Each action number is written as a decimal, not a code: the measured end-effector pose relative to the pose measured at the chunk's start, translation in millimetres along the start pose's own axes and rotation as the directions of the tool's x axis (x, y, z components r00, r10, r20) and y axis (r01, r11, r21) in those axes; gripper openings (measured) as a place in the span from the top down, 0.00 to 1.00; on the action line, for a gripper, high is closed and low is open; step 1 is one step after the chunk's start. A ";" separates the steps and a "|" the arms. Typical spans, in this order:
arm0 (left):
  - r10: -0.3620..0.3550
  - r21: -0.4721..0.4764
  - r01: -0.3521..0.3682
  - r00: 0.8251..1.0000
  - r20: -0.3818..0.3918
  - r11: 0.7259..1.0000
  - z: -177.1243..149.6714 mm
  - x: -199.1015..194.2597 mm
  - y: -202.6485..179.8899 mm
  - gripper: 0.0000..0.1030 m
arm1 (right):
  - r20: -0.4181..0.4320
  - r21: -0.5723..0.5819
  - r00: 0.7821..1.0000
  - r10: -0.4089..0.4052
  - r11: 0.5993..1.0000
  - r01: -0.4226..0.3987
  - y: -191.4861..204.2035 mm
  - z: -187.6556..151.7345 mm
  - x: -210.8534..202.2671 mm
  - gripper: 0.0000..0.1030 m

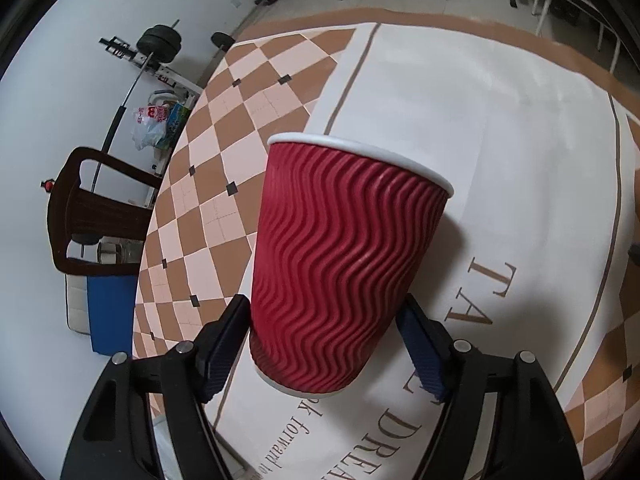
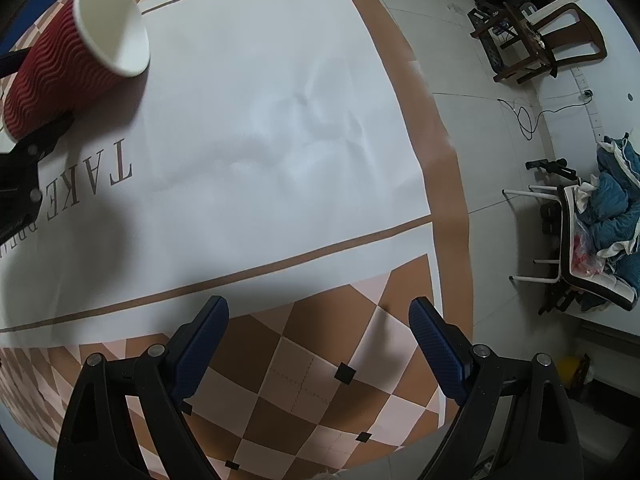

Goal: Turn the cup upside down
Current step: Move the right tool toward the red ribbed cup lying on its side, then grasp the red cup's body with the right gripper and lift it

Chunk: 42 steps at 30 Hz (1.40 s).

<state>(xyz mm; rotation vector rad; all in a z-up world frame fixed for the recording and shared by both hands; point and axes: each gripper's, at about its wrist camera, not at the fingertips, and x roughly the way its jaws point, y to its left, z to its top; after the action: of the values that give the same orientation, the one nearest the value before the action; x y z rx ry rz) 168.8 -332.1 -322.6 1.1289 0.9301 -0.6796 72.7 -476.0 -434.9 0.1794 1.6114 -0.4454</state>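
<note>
Red ribbed cup, tilted, we pinch in our left claw above the checkered, lettered table; right claw spread; chairs beyond.

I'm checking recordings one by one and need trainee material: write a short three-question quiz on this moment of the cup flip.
1. True or false: the left tongs grip the red cup by its ribbed wall near the base.
2. What do the right tongs hold?
A. the cup
B. nothing
C. a lid
3. Fill in: in the right wrist view the cup is tilted, and its white inside looks ____.

Key
1. True: one finger presses on each side of the lower wall.
2. B: they are open above the checked part of the tablecloth.
3. Empty: the cup's mouth faces the camera and shows nothing inside.
</note>
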 end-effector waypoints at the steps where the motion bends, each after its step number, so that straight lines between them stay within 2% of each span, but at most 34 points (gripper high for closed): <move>1: -0.005 -0.020 0.005 1.000 0.002 1.000 -0.7 -0.4 1.8 0.30 | 0.001 -0.004 1.000 -0.005 1.000 0.005 -0.6 -0.9 -0.2 0.11; 5: -0.030 -0.114 0.029 1.000 -0.005 0.993 -7.3 -6.3 9.2 0.30 | 0.010 -0.006 1.000 -0.006 1.000 0.006 -0.7 -5.2 -5.7 0.11; 8: -0.076 -0.216 0.071 0.997 -0.015 0.974 -17.0 -14.2 19.6 0.30 | 0.016 -0.007 1.000 -0.006 1.000 0.006 4.5 -9.6 -13.0 0.11; 11: -0.141 -0.334 0.124 0.990 -0.025 0.935 -32.7 -21.0 30.9 0.30 | 0.020 -0.010 1.000 0.002 1.000 -0.002 9.0 -15.1 -19.6 0.11; 14: -0.222 -0.478 0.174 0.974 -0.045 0.861 -56.0 -26.2 43.0 0.30 | 0.024 -0.014 1.000 0.016 1.000 -0.015 19.3 -24.6 -26.9 0.11; 15: -0.267 -0.545 0.199 0.962 -0.048 0.815 -69.0 -28.6 47.4 0.30 | 0.025 -0.015 1.000 0.020 1.000 -0.019 22.4 -26.0 -29.3 0.11; 17: -0.324 -0.631 0.219 0.945 -0.053 0.744 -89.0 -32.1 49.0 0.30 | 0.024 -0.020 0.999 0.041 0.999 -0.040 30.3 -30.1 -34.9 0.11; 18: -0.365 -0.690 0.226 0.929 -0.060 0.688 -105.8 -33.9 49.1 0.30 | 0.022 -0.024 0.999 0.049 0.999 -0.048 34.4 -31.9 -36.2 0.11; 20: -0.421 -0.773 0.221 0.905 -0.065 0.595 -131.2 -38.2 44.3 0.30 | 0.017 -0.032 0.998 0.060 0.998 -0.060 46.1 -36.3 -39.1 0.11; 21: -0.464 -0.826 0.215 0.884 -0.062 0.521 -150.8 -40.1 41.7 0.30 | 0.015 -0.042 0.997 0.071 0.997 -0.070 52.5 -39.8 -40.5 0.11; 22: -0.487 -0.859 0.207 0.871 -0.056 0.469 -162.8 -42.0 39.5 0.30 | 0.012 -0.049 0.997 0.075 0.996 -0.074 58.6 -41.7 -41.2 0.11; 23: -0.512 -0.892 0.197 0.858 -0.043 0.406 -177.7 -43.4 37.6 0.30 | 0.010 -0.059 0.997 0.081 0.995 -0.080 65.8 -44.8 -42.3 0.11; 24: -0.544 -0.932 0.182 0.839 -0.019 0.314 -198.2 -44.3 34.8 0.30 | 0.009 -0.068 0.996 0.084 0.994 -0.083 72.4 -45.6 -42.7 0.11; 25: -0.567 -0.958 0.163 0.824 0.000 0.237 -214.3 -45.0 31.8 0.30 | 0.008 -0.080 0.996 0.086 0.993 -0.085 80.3 -48.3 -43.2 0.11; 26: -0.587 -0.975 0.149 0.809 0.026 0.163 -228.6 -45.0 29.1 0.30 | 0.007 -0.091 0.996 0.088 0.992 -0.087 87.8 -51.6 -43.8 0.11; 28: -0.606 -0.993 0.111 0.792 0.068 0.034 -254.7 -44.8 23.8 0.30 | 0.002 -0.108 0.996 0.090 0.990 -0.089 103.1 -57.1 -44.6 0.11; 29: -0.610 -0.995 0.095 0.788 0.085 -0.017 -265.6 -43.9 21.2 0.30 | 0.002 -0.114 0.996 0.091 0.989 -0.090 110.5 -59.5 -44.7 0.11; 30: -0.611 -0.996 0.083 0.786 0.091 -0.041 -270.8 -43.2 19.0 0.30 | 0.003 -0.121 0.996 0.087 0.989 -0.086 117.1 -62.0 -44.7 0.11; 31: -0.610 -0.996 0.074 0.787 0.090 -0.051 -275.0 -41.8 16.8 0.30 | 0.002 -0.129 0.997 0.081 0.988 -0.080 124.0 -64.5 -44.2 0.11; 32: -0.607 -0.997 0.069 0.790 0.083 -0.047 -279.4 -40.0 14.9 0.30 | 0.001 -0.134 0.997 0.077 0.988 -0.076 129.8 -65.9 -43.4 0.11; 36: -0.596 -0.998 0.066 0.801 0.048 0.008 -271.2 -38.7 7.2 0.28 | 0.001 -0.145 0.998 0.058 0.988 -0.057 145.1 -77.8 -44.1 0.11; 39: -0.571 -0.994 0.084 0.821 0.029 0.070 -262.8 -39.0 5.7 0.28 | 0.003 -0.137 0.999 0.052 0.989 -0.051 148.0 -84.1 -47.6 0.11; 41: -0.559 -0.991 0.091 0.829 0.022 0.096 -263.9 -37.6 7.0 0.22 | 0.004 -0.129 0.999 0.052 0.990 -0.051 146.3 -89.0 -50.4 0.11; 42: -0.551 -0.990 0.094 0.834 0.021 0.104 -263.7 -37.7 6.5 0.15 | 0.004 -0.124 0.999 0.052 0.991 -0.051 146.7 -91.7 -51.8 0.11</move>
<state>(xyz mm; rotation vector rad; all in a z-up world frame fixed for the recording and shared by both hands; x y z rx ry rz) 85.7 -78.9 -324.0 -0.2490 1.6433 -0.0451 48.6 -299.2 -406.8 0.1254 1.6186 -0.3050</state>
